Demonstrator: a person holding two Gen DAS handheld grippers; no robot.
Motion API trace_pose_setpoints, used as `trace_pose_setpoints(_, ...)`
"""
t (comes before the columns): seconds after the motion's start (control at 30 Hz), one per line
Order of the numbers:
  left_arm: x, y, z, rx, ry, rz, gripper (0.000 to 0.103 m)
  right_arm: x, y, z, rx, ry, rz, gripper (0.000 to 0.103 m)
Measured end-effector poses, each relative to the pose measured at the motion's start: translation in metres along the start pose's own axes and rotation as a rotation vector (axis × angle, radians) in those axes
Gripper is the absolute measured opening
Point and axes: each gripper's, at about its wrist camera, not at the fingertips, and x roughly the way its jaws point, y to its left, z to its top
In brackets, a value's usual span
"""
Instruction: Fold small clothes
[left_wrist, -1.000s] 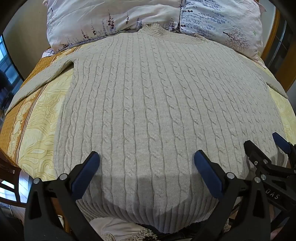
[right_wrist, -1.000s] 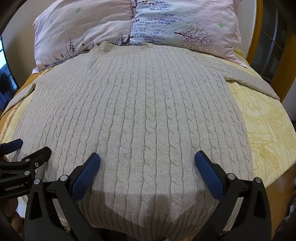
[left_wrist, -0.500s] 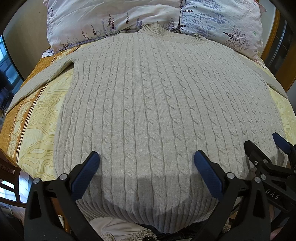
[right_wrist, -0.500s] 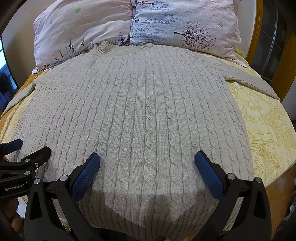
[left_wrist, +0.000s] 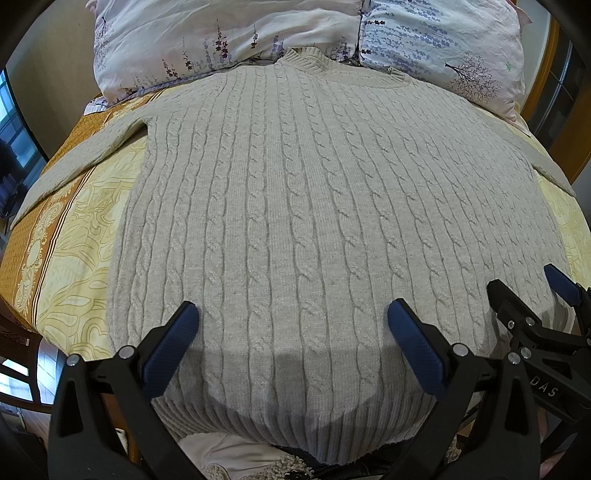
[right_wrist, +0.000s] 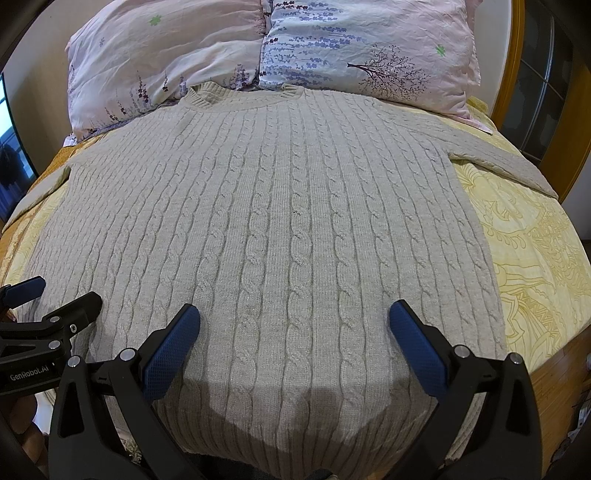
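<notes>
Blue-padded and spread wide, the left gripper and right gripper hover side by side over the ribbed hem of a beige cable-knit sweater, neither holding anything. It lies flat, sleeves out, on a yellow patterned bedspread, collar against two floral pillows at the far end.

Each black tool has blue textured pads, silver screws
</notes>
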Motion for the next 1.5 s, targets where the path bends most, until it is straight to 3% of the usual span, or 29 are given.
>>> trace_pose_setpoints(1.17,0.0000,0.0001,0.0002,0.001,0.003,0.000,0.101,0.0028,0.0009,-0.0002,-0.006,0.005,0.002,0.102)
trace_pose_setpoints(1.4,0.0027,0.0009,0.0063,0.006,0.027,-0.001,0.101,0.0058,0.0017,0.0042,-0.033,0.025,0.018,0.102)
trace_pose_setpoints(1.5,0.0030,0.0008,0.0053,0.012,0.033,-0.004,0.101,0.0067,0.0002,0.0022,-0.077,-0.013,0.053,0.102)
